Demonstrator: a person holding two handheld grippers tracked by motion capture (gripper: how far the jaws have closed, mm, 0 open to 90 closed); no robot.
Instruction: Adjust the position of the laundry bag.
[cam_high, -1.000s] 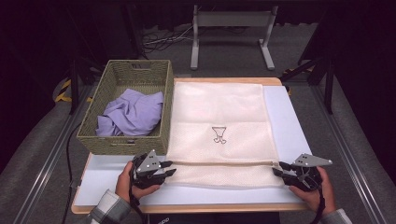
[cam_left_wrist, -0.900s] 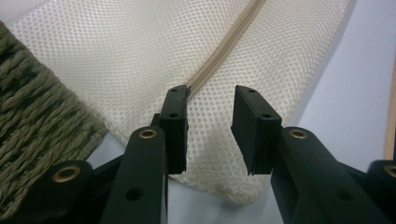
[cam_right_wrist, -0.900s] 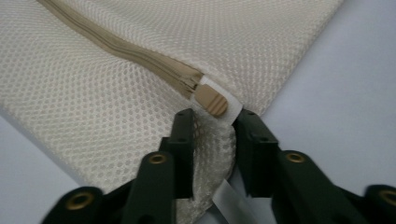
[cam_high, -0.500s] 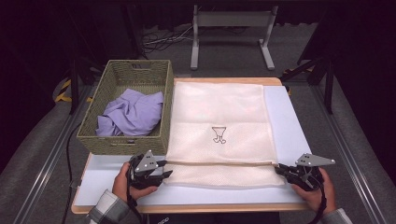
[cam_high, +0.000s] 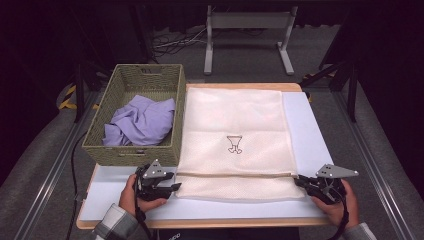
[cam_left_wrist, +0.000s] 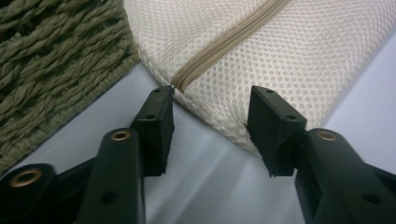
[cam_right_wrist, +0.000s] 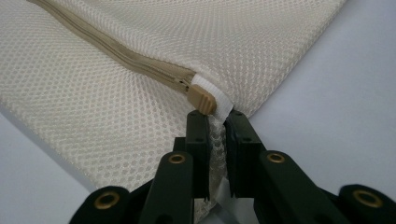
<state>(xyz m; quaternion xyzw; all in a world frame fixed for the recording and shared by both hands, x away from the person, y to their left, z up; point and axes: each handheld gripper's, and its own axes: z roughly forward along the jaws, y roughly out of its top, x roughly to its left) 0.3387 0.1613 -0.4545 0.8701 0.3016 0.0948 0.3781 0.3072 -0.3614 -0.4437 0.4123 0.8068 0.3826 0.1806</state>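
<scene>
- The cream mesh laundry bag (cam_high: 235, 140) lies flat on the white table top (cam_high: 310, 135), covering the middle of the table from near its far edge down toward the near edge, with its left side just beside the olive woven basket (cam_high: 107, 155).
- It looks light and limp: a fine open net that should fold and sag wherever it is lifted, and it is thin enough to slip out of a shallow pinch. A judgement, not a thing seen.
- The best holds are probably the stiffer parts: the sewn corners and the ends of the tan zipper (cam_right_wrist: 116, 53), where tape and seam give the jaws something firm.
- The right gripper (cam_right_wrist: 217, 121) is pinched tight on the mesh at the bag's near right corner, just below the tan zipper pull (cam_right_wrist: 202, 97) and its white fabric tab (cam_right_wrist: 219, 100).
- The left gripper (cam_left_wrist: 210, 105) stands half open at the near left corner, straddling the bag's edge at the closed zipper end (cam_left_wrist: 180, 81); its jaws have just been opening, and mesh lies between them without being pressed.
- The bag is rectangular, with a small dark printed emblem (cam_high: 234, 145) at its centre and the zipper running across near its near edge.
- A crumpled lilac garment (cam_high: 140, 122) lies in the basket.
</scene>
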